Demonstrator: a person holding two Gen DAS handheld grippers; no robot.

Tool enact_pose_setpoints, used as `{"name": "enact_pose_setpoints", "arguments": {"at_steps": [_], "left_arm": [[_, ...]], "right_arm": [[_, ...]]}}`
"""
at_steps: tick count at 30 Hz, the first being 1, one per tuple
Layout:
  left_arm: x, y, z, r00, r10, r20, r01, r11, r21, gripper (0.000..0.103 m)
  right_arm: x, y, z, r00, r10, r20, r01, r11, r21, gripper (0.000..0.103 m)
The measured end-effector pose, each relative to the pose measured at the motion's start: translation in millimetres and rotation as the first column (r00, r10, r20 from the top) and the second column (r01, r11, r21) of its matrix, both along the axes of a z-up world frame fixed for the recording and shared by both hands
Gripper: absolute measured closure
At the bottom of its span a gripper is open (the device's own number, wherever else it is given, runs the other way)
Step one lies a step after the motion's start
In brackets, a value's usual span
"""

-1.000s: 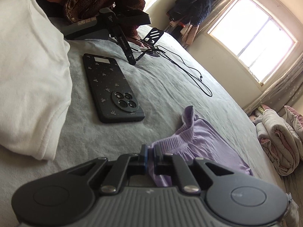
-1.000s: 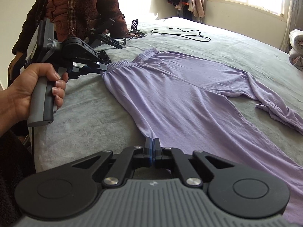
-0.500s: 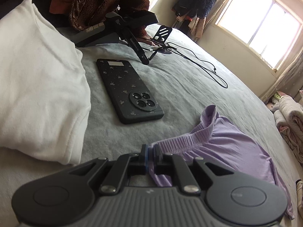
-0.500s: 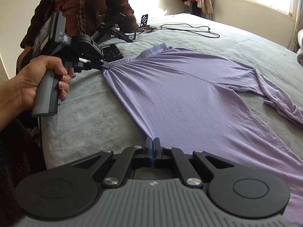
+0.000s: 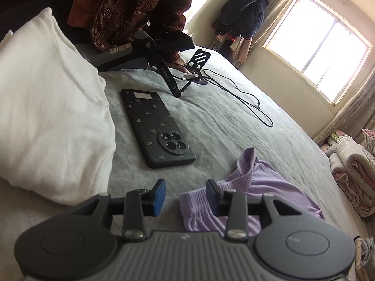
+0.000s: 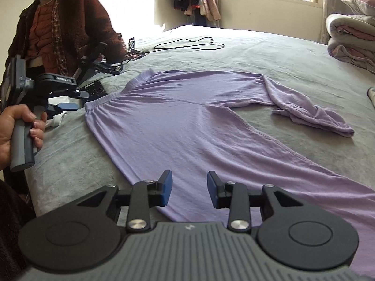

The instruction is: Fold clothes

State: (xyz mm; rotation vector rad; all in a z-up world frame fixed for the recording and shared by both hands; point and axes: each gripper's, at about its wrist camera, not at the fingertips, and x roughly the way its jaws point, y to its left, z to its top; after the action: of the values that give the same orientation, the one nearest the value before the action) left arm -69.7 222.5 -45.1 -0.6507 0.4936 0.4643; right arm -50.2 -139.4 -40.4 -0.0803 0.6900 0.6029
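Note:
Lilac trousers [image 6: 187, 126] lie spread flat on the grey bed sheet [image 6: 269, 53], waistband to the left, one leg crumpled at the right. My right gripper [image 6: 189, 188] is open just above the near edge of the cloth, holding nothing. In the left wrist view the ribbed waistband [image 5: 199, 199] lies bunched under and beside the right finger of my left gripper [image 5: 186, 196], which is open and empty. The right wrist view also shows the left gripper [image 6: 64, 106], held by a hand, open beside the waistband corner.
A folded white garment [image 5: 51, 107] lies left of a black phone [image 5: 157, 126]. A black stand [image 5: 164, 70] and cable [image 5: 246, 98] lie farther back. A person in a brown jacket [image 6: 70, 28] stands at the bed's edge. Folded quilts [image 6: 349, 39] are stacked at the right.
Both grippers have opened and let go of the lilac trousers, which now lie flat on the bed. The right gripper has lifted slightly away from the edge.

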Motion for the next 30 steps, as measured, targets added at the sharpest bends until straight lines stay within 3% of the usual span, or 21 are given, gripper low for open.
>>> {"name": "enact_pose_setpoints", "arguments": {"at_steps": [4, 11, 18, 30], "left_arm": [[2.1, -6.1, 3.7, 1.000, -0.022, 0.015, 0.022, 1.000, -0.002, 0.058], [11.4, -26.9, 9.3, 0.995, -0.094, 0.020, 0.093, 0.995, 0.028, 0.051], [21.3, -50.3, 12.9, 0.986, -0.167, 0.019, 0.166, 0.985, 0.049, 0.046], [40.7, -87.6, 18.1, 0.963, -0.269, 0.010, 0.269, 0.963, 0.004, 0.041]], "right_arm": [[13.3, -15.8, -12.7, 0.991, -0.115, -0.073, 0.111, 0.992, -0.061, 0.064], [15.1, -34.0, -2.9, 0.980, -0.192, -0.060, 0.191, 0.981, -0.025, 0.058], [32.1, -52.7, -3.5, 0.945, -0.317, -0.079, 0.316, 0.949, -0.017, 0.057], [59.8, -58.5, -1.2, 0.901, -0.416, -0.124, 0.416, 0.909, -0.027, 0.053]]}}
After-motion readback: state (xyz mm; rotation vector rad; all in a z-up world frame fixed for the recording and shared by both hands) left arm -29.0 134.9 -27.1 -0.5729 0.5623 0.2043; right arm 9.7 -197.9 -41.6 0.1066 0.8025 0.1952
